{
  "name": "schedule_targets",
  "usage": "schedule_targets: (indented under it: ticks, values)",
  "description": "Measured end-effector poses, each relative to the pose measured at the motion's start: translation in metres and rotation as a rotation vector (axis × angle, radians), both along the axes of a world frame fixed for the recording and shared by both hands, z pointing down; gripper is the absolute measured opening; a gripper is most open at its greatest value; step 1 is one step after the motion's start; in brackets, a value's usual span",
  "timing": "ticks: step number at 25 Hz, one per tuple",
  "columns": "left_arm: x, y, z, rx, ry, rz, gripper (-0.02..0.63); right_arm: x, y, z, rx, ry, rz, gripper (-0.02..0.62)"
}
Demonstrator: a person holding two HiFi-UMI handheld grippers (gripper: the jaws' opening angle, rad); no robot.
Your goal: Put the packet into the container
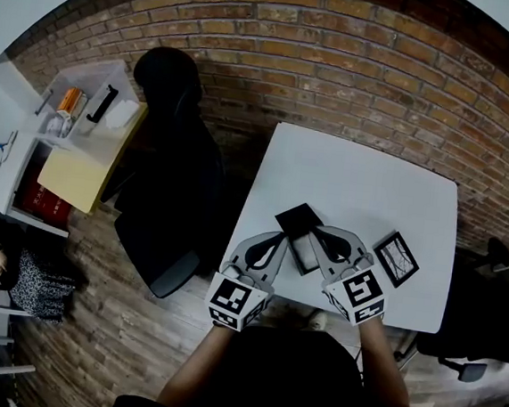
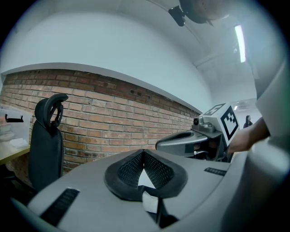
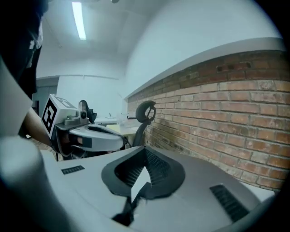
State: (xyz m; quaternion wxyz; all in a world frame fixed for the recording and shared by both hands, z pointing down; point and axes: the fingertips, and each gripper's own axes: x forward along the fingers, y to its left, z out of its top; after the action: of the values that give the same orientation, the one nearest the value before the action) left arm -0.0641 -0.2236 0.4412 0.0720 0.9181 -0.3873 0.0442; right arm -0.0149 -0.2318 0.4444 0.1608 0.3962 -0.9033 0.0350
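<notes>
Both the left gripper (image 1: 278, 239) and the right gripper (image 1: 317, 233) have their jaws together with nothing between them. The container (image 1: 304, 251) lies on the table (image 1: 356, 177) between them. A pale patch inside may be the packet; I cannot tell. A black square (image 1: 300, 219) touches its far end, a framed tray (image 1: 397, 258) lies right, and a chair (image 1: 172, 172) stands left.

Container (image 1: 302, 249) partly covered by right gripper (image 1: 317, 232); contents indiscernible.
</notes>
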Motion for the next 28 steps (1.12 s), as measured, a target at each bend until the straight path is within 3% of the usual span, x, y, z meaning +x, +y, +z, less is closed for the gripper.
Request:
schedule_targets:
  ticks: [6, 15, 20, 28]
  values:
    - [0.005, 0.001, -0.004, -0.007, 0.018, 0.003, 0.008, -0.005, 0.01, -0.028, 0.15, -0.119, -0.038, 0.005]
    - [0.007, 0.003, -0.029, 0.09, 0.05, -0.034, 0.008, 0.004, 0.011, -0.035, 0.17, -0.168, 0.007, 0.005]
    - [0.013, 0.006, -0.035, 0.154, -0.037, -0.027, 0.008, 0.001, 0.011, -0.037, 0.17, -0.167, 0.005, 0.005]
    - [0.011, 0.006, -0.032, 0.148, -0.035, -0.033, 0.008, 0.002, 0.011, -0.035, 0.157, -0.167, 0.002, 0.005]
